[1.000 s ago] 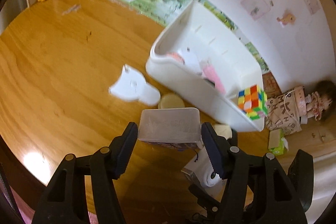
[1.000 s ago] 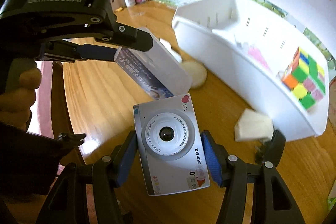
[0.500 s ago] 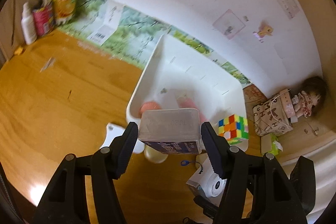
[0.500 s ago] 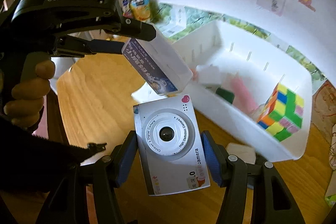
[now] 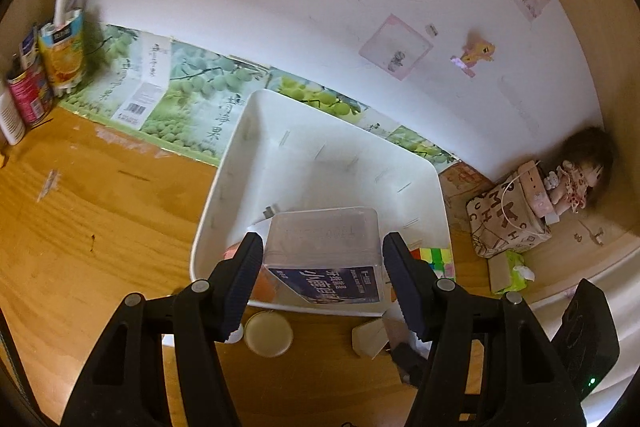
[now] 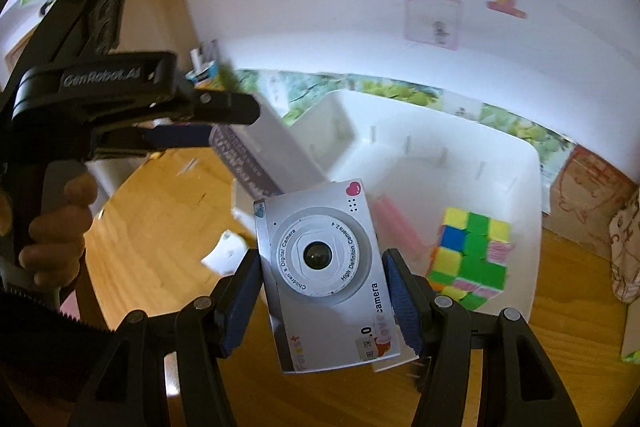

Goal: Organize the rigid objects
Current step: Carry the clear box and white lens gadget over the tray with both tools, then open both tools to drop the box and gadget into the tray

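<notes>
Sorting looks partly done, judging by how things lie: the white bin [image 5: 320, 163] on the wooden table [image 5: 100, 219] already holds a colourful cube [image 6: 472, 259] at its near right end, a pink piece [image 6: 394, 223] beside it, and something orange-pink at the near left corner that is mostly hidden. Two more items are in the air and headed the same way. The left gripper [image 5: 323, 275] is closed on a clear box [image 5: 324, 251] with a dark printed label, its pads pressed against the two short sides, and the box hangs over the near part of the bin, above the rim rather than resting inside. The right gripper [image 6: 322, 291] is clamped on a small silver toy camera [image 6: 324, 267], lens facing its own view, held just short of the bin's near wall, over the table edge of it. Neither item is released yet. Left on the table in front of the bin are a round cream disc [image 5: 268, 333], a pale wedge-shaped block [image 5: 370, 341], and a white flat piece [image 6: 224, 251] near the bin's left end, blurred. My guess is those three remain to be gathered once the box and camera are set down, so the job is perhaps around halfway.
</notes>
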Demonstrator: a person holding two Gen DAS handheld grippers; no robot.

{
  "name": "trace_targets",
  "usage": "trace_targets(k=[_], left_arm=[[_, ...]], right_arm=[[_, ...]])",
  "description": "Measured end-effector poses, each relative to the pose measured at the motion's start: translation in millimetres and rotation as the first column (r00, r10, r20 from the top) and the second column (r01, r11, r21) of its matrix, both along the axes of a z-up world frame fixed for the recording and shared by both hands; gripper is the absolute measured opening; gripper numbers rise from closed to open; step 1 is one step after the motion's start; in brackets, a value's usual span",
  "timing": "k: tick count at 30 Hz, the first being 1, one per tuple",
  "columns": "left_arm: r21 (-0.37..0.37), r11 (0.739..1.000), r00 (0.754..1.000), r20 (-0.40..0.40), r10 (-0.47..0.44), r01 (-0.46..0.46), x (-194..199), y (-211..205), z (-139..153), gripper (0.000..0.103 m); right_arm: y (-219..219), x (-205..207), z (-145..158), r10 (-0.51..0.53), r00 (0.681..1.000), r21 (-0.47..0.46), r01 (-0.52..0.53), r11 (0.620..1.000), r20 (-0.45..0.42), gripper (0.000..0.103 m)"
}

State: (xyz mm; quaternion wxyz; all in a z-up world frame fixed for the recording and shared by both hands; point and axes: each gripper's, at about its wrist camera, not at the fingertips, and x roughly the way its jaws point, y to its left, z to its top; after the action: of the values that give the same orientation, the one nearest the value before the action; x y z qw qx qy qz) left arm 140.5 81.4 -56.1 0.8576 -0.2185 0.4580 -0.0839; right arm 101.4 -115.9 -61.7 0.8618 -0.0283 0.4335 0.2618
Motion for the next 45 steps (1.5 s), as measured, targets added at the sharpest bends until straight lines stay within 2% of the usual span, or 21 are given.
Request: trace_targets(k=[7,15,17,21,24,28,45], left_arm=[[0.035,0.998,0.998,-0.040,-0.051,0.052,21,-16,-15,0.066],[0.065,0.995,0.995,-0.079,-0.068,0.074,40,-27,-32,0.066],[0.057,0.995,0.994,-0.077,-0.072,0.077,43,-28,-35,0.062],[0.074,0.994,0.995,-0.064,-0.073,0.078,47,-31,-36,0.062],[0.086,0.994,0.996,-0.064,-0.066,0.071,49,-31,-37,0.064],[0.087,0.995,0.996,-0.075,-0.046,0.052,51,-27,-40,0.064],[0.085,0.996,1.000,-0.011,-0.023,0.024,25,-21,-13,0.078]], right_arm=[[-14,24,-13,-0.100,0.995,0.005,0.100,0.995,0.019,0.061],[-3,29,-15,-0.075,0.991,-0.013,0.076,0.997,0.113,0.057],[-2,32,-19,-0.061,0.992,-0.012,0.063,0.998,0.107,0.057],[-1,40,-27,-0.051,0.996,-0.014,0.053,0.999,0.070,0.057],[-4,38,-25,-0.066,0.992,0.014,0.065,0.998,0.111,0.058],[-2,39,-26,-0.059,0.993,-0.006,0.060,0.998,0.105,0.061],[-13,21,-5,-0.117,0.986,0.002,0.117,0.993,0.121,0.071]])
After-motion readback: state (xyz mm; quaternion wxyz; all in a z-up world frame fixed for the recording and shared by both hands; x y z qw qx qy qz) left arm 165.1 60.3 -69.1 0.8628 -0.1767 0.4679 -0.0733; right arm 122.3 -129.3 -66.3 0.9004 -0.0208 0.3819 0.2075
